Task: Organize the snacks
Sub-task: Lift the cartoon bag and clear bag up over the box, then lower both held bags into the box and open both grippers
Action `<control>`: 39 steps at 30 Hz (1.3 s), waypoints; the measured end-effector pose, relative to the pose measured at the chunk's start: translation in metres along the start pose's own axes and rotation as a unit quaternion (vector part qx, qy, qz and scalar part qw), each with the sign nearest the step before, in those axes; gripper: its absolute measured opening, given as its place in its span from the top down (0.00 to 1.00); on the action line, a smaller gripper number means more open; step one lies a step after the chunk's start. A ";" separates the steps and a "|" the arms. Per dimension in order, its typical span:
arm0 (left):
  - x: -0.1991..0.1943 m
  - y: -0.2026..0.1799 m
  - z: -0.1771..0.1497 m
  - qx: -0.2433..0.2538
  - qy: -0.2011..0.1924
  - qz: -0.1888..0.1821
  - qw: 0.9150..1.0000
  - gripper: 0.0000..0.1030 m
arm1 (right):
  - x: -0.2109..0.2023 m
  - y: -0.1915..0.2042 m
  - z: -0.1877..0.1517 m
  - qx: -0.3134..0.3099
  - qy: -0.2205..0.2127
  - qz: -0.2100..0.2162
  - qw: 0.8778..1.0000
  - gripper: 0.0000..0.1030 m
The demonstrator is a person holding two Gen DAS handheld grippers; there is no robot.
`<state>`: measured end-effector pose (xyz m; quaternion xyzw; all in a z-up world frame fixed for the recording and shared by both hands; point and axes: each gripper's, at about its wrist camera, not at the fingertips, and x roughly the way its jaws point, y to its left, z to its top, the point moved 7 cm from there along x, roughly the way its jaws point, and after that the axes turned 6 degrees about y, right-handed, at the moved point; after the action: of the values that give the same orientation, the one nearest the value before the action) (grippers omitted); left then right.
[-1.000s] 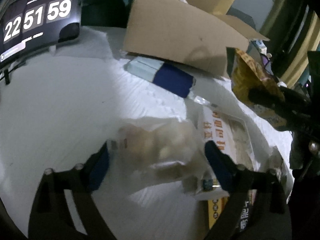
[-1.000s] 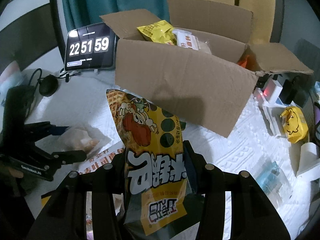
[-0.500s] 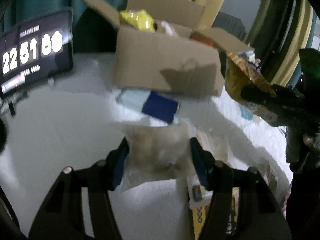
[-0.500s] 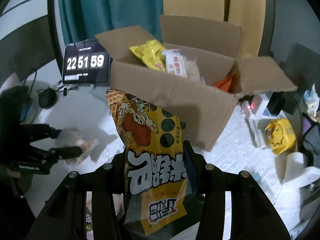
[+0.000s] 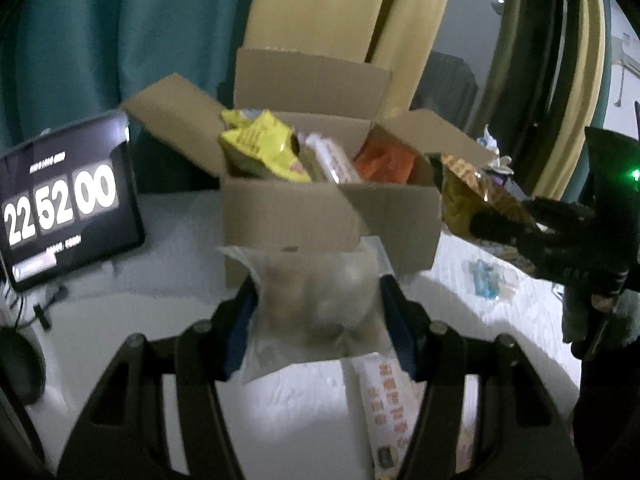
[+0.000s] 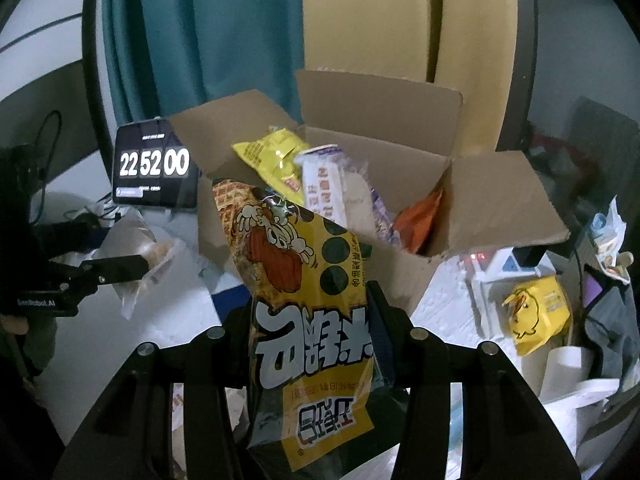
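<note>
On the far left I see a clock point(image 5: 60, 204) standing on the white table point(image 5: 168, 248), and it shows 22 52 00. Behind it hangs a teal curtain point(image 5: 120, 32).

My left gripper point(image 5: 316, 308) is closed on a clear bag point(image 5: 316, 304) with pale round snacks inside. Both blue pads press on the sides of the bag, and the bag is lifted above the table, just before the near wall of the box point(image 5: 320, 216). In the right wrist view the same bag point(image 6: 148, 256) hangs at the left, clear of the table surface.

The box is open in the middle, with all flaps up or spread out. Inside it I see a yellow pack point(image 5: 260, 148), a white pack point(image 5: 332, 156) and an orange pack point(image 5: 384, 160), all leaning together.

On the table near my left gripper lies a long white packet point(image 5: 384, 404) with orange letters.

My right gripper point(image 6: 316, 328) holds a yellow bag point(image 6: 304, 280) with a cartoon dog, squeezed at its middle, upright and upside down to the camera. This bag is in the air before the box, not inside it.

At the far right a small yellow carton point(image 6: 536, 312) with a duck lies on the table, apart from the box.
</note>
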<state>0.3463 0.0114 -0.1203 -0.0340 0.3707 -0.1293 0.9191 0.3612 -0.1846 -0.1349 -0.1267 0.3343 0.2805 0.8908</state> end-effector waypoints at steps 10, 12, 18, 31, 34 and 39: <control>0.010 -0.006 0.052 0.026 -0.031 0.001 0.999 0.41 | 0.005 -0.013 0.025 -0.006 -0.015 -0.005 1.000 0.52; 0.013 -0.006 0.063 0.029 -0.036 0.003 0.999 0.41 | 0.008 -0.014 0.030 -0.007 -0.017 -0.005 1.000 0.52; 0.025 0.003 0.090 0.027 -0.044 0.008 0.999 0.41 | 0.017 -0.020 0.050 -0.012 -0.026 -0.009 1.000 0.52; 0.085 0.015 0.116 0.029 0.007 0.018 0.999 0.41 | 0.050 -0.056 0.076 0.021 -0.019 -0.027 0.999 0.52; 0.103 0.020 0.120 0.028 0.026 0.024 0.999 0.41 | 0.060 -0.063 0.078 0.031 -0.016 -0.025 0.999 0.52; 0.135 0.025 0.123 0.025 0.056 0.023 0.998 0.41 | 0.071 -0.066 0.083 0.030 -0.012 -0.023 0.999 0.52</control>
<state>0.5305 -0.0037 -0.1260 0.0048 0.4193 -0.1186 0.9000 0.4872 -0.1739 -0.1184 -0.1043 0.3293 0.2514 0.9042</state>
